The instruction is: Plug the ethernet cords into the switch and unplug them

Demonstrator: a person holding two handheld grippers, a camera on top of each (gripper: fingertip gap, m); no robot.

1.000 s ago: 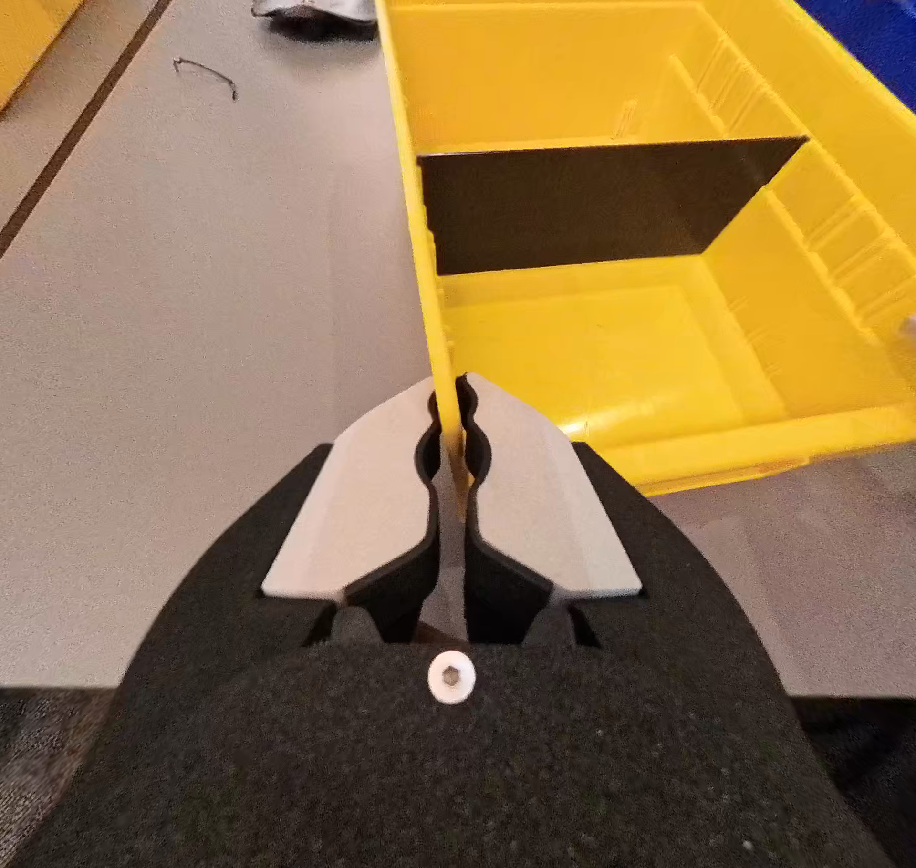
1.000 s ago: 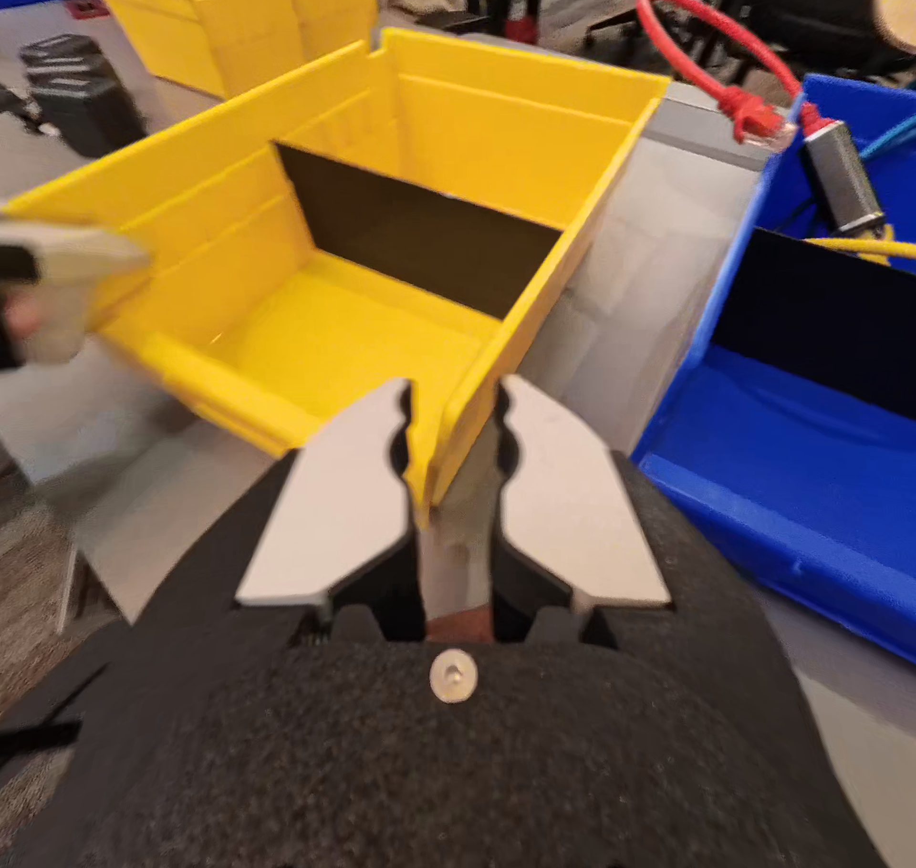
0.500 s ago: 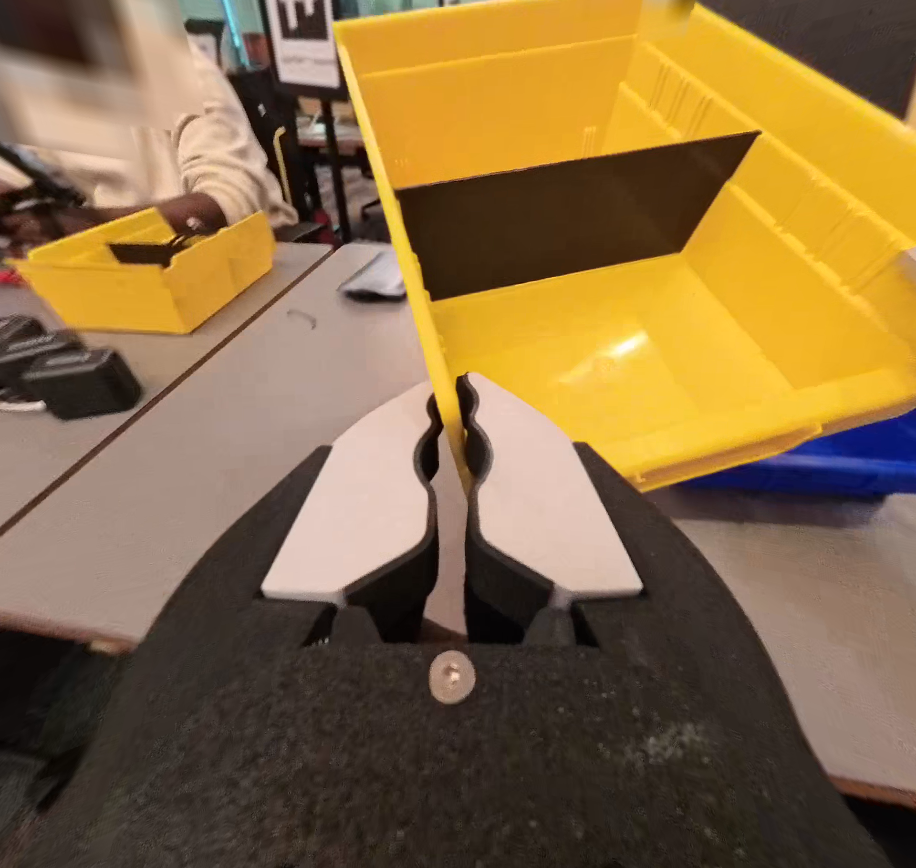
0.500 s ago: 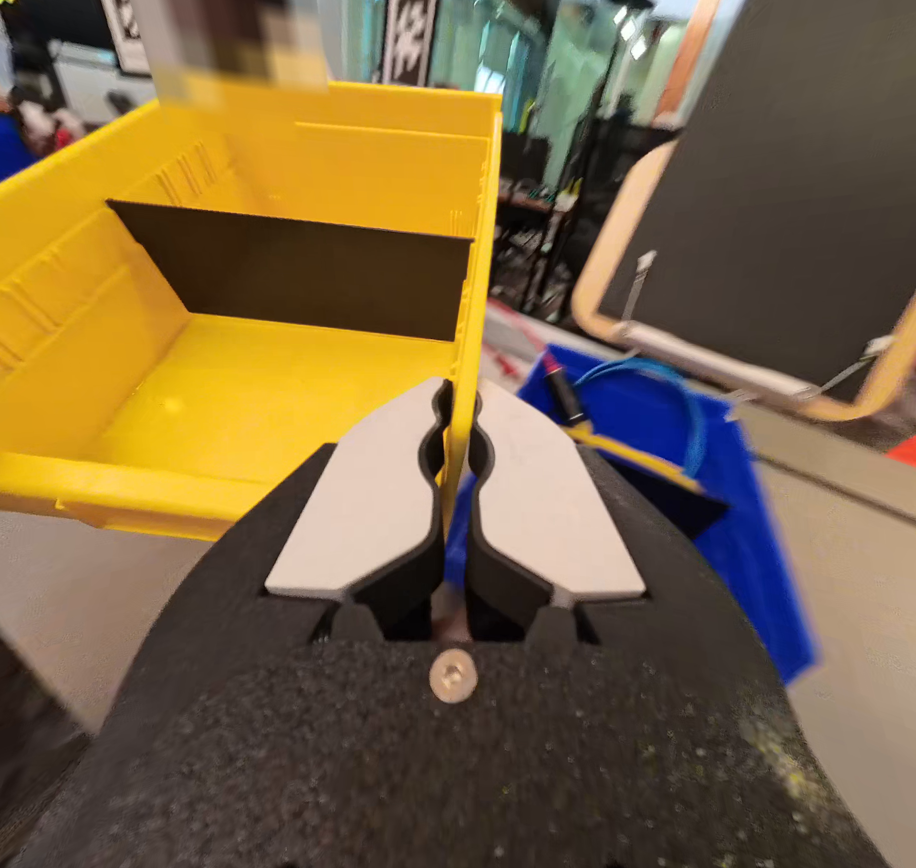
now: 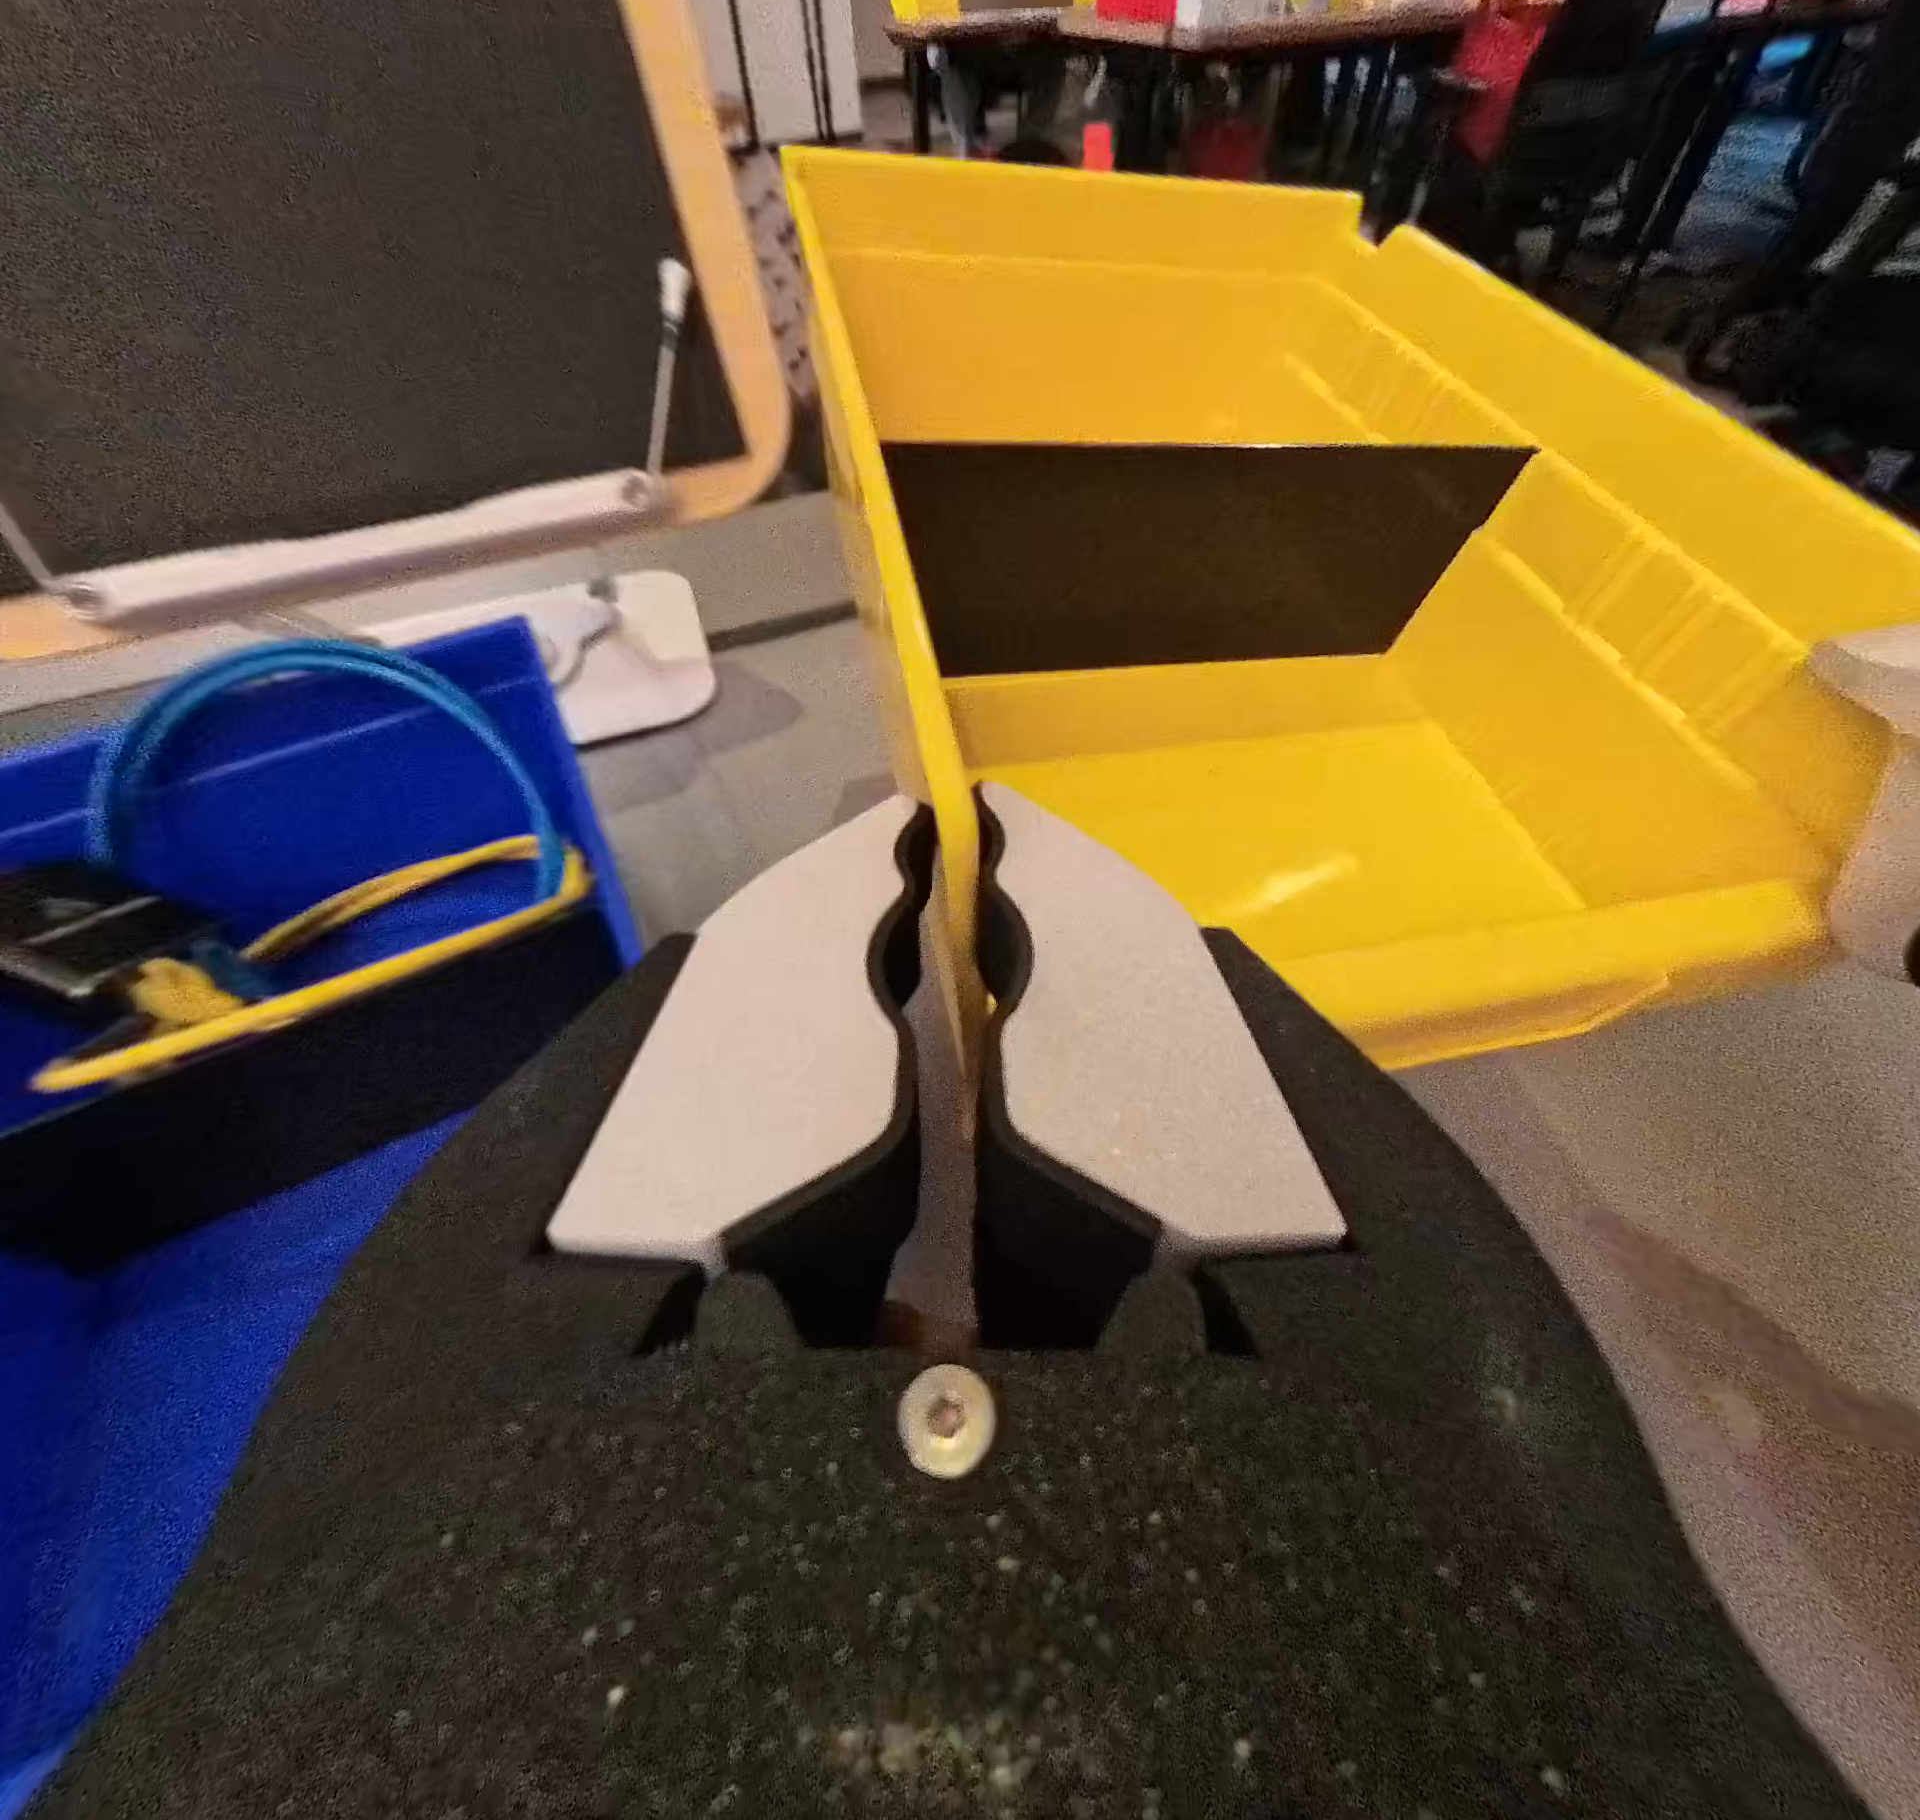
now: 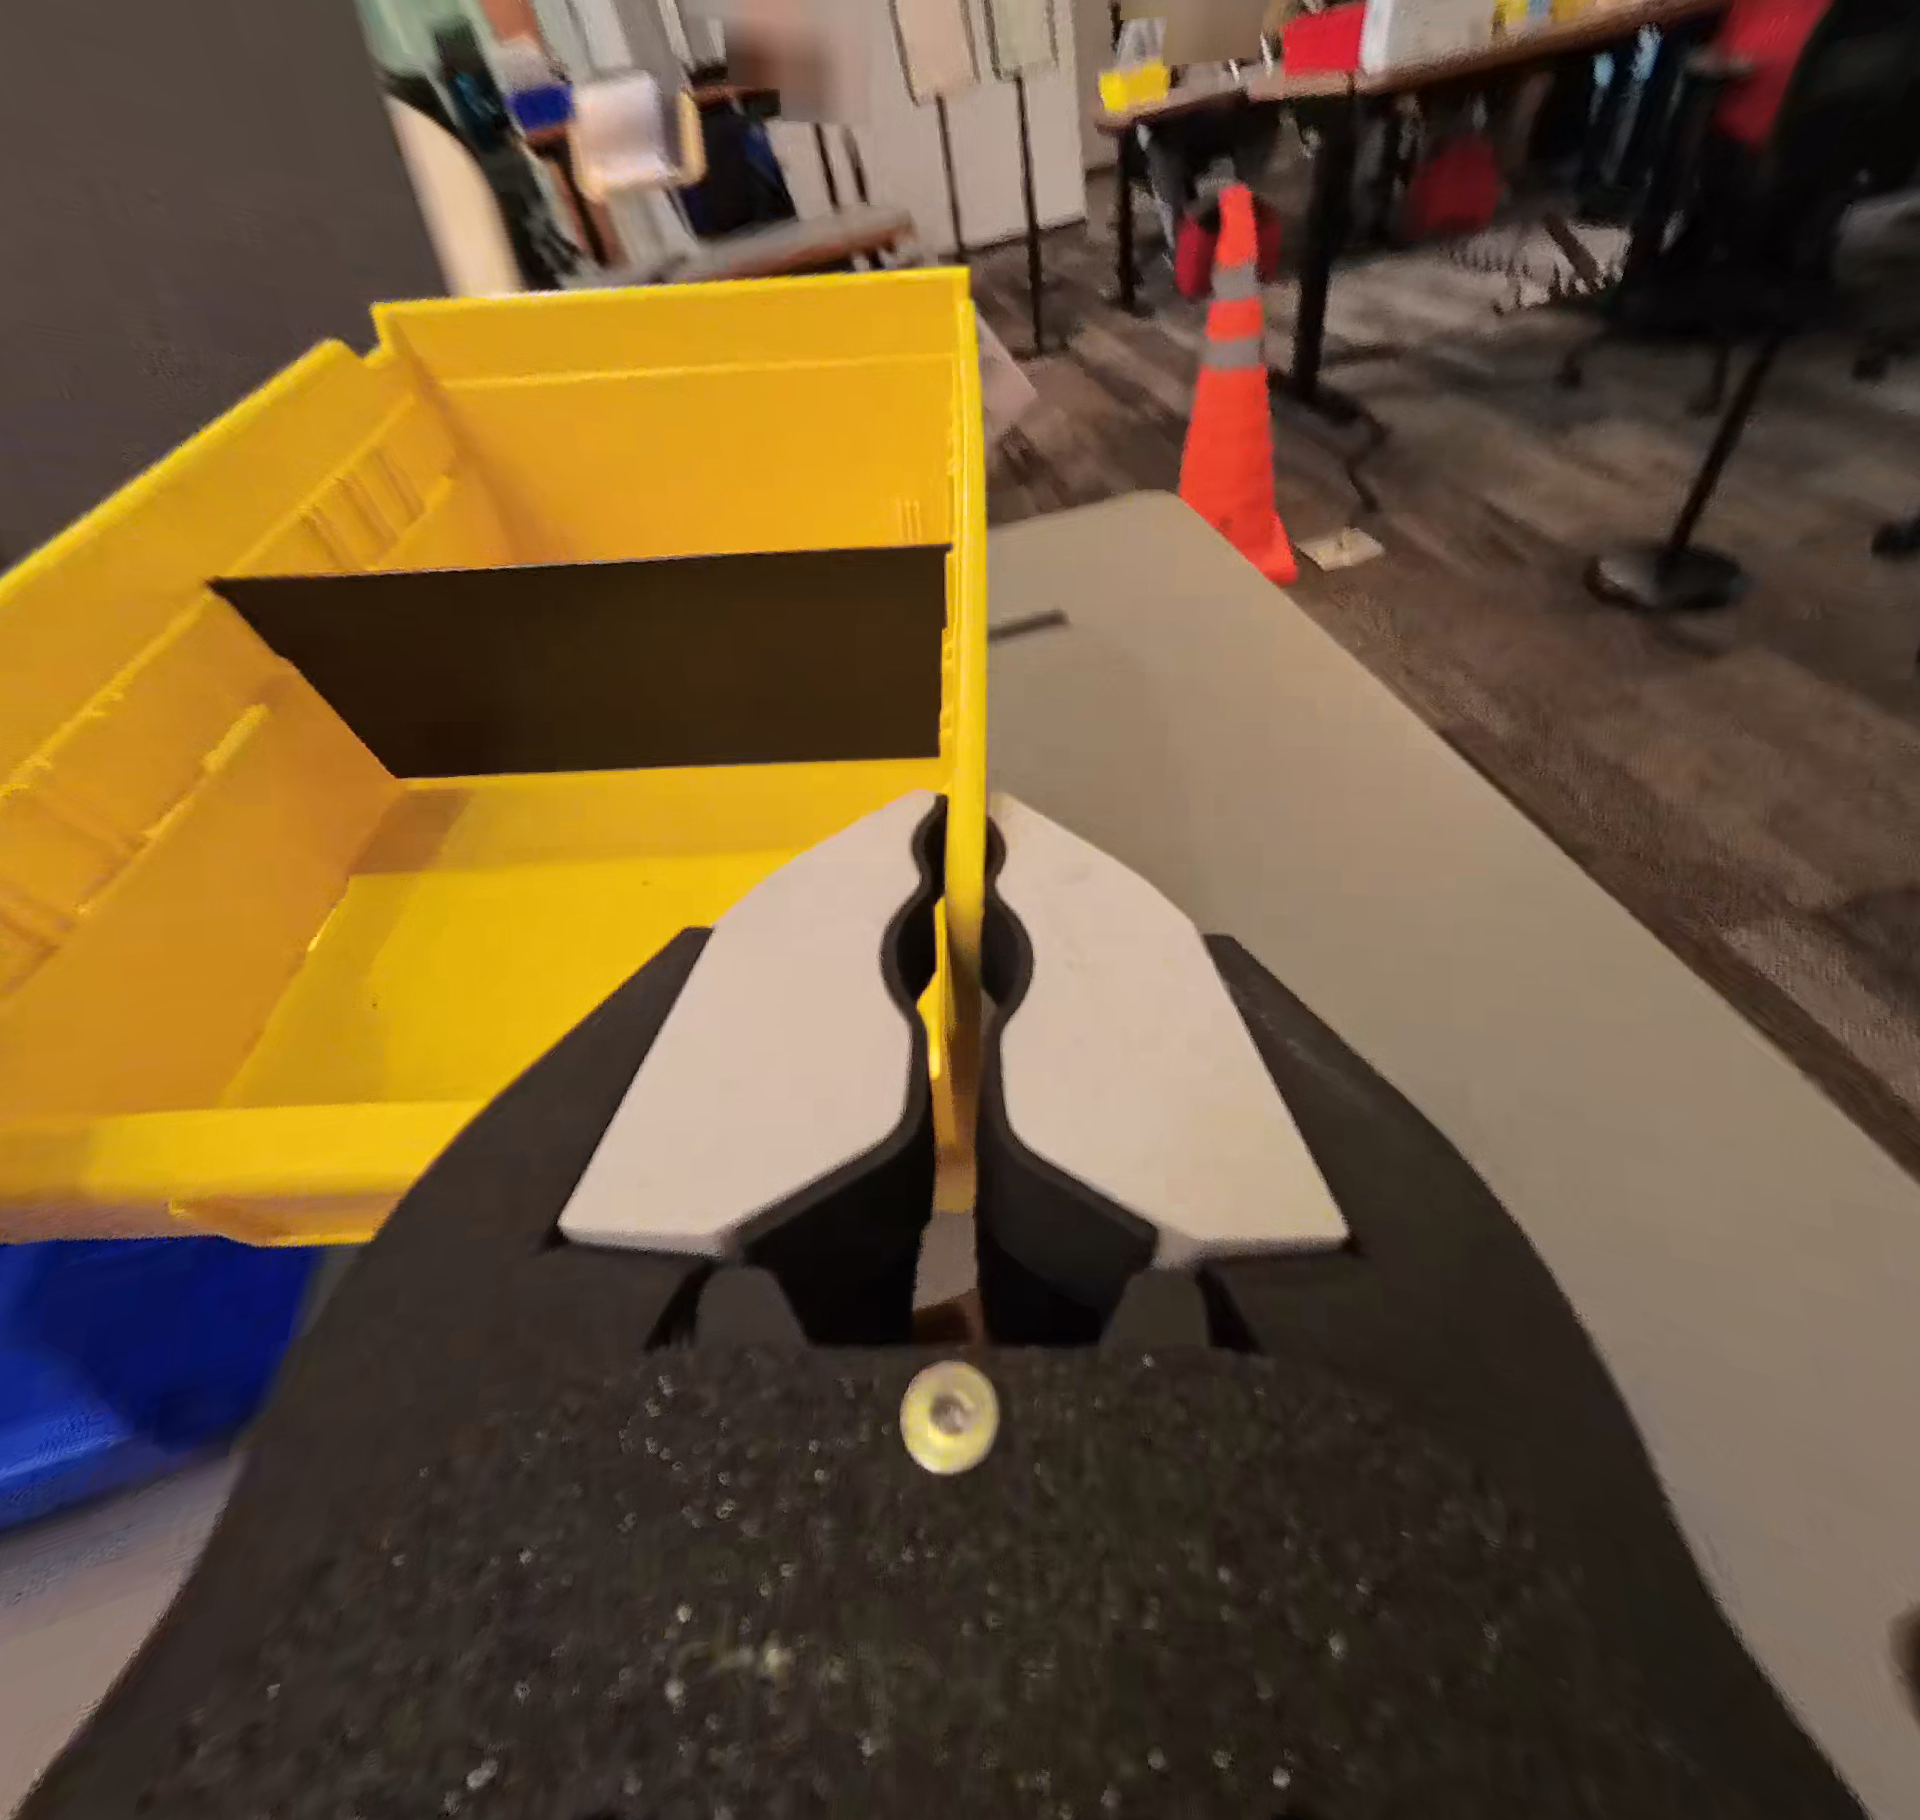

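Both grippers, left gripper (image 5: 951, 820) and right gripper (image 6: 966, 820), have fingers clamped on the yellow bin (image 5: 1299, 835) side walls; the cords (image 5: 312, 669) (blue bin (image 5: 343, 794), left of frame) sit nearer the left

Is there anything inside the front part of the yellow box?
No, in the left wrist view the front compartment of the yellow box, before the black divider, shows only bare yellow floor.

2 grippers (image 5: 954, 814) (image 6: 966, 814): black speckled foam bodies, pale grey wavy-edged jaws, 1 silver screw each
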